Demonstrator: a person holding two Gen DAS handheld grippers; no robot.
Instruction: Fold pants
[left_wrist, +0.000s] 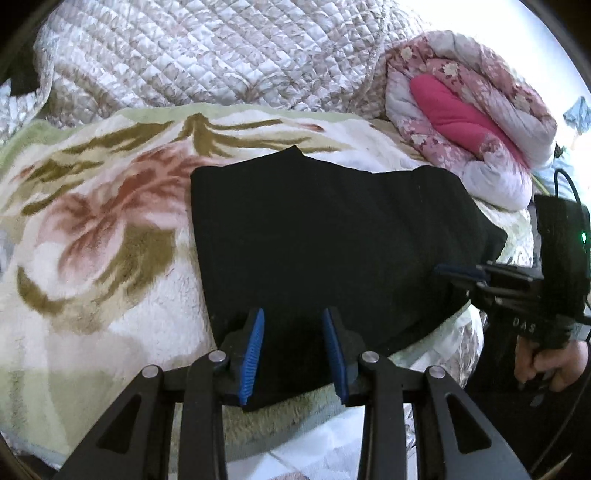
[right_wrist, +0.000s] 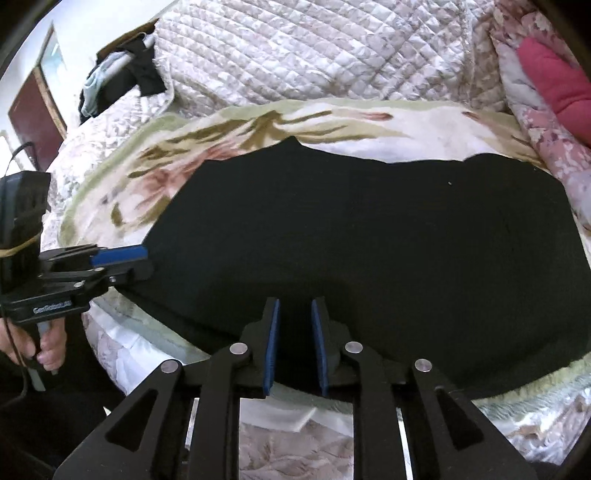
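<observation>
Black pants (left_wrist: 332, 236) lie folded flat on a floral fleece blanket (left_wrist: 92, 229); they also fill the middle of the right wrist view (right_wrist: 369, 240). My left gripper (left_wrist: 293, 321) is open, its blue pads over the pants' near edge, nothing between them. It also shows from the side in the right wrist view (right_wrist: 142, 258) at the pants' left end. My right gripper (right_wrist: 294, 310) is open with a narrower gap, over the pants' near edge. It shows in the left wrist view (left_wrist: 443, 271) at the pants' right end.
A quilted bedspread (left_wrist: 221, 55) covers the bed behind the blanket (right_wrist: 258, 122). A rolled pink floral duvet (left_wrist: 472, 122) lies at the right. Dark clothes (right_wrist: 140, 70) lie at the far left. The bed's front edge runs just below the grippers.
</observation>
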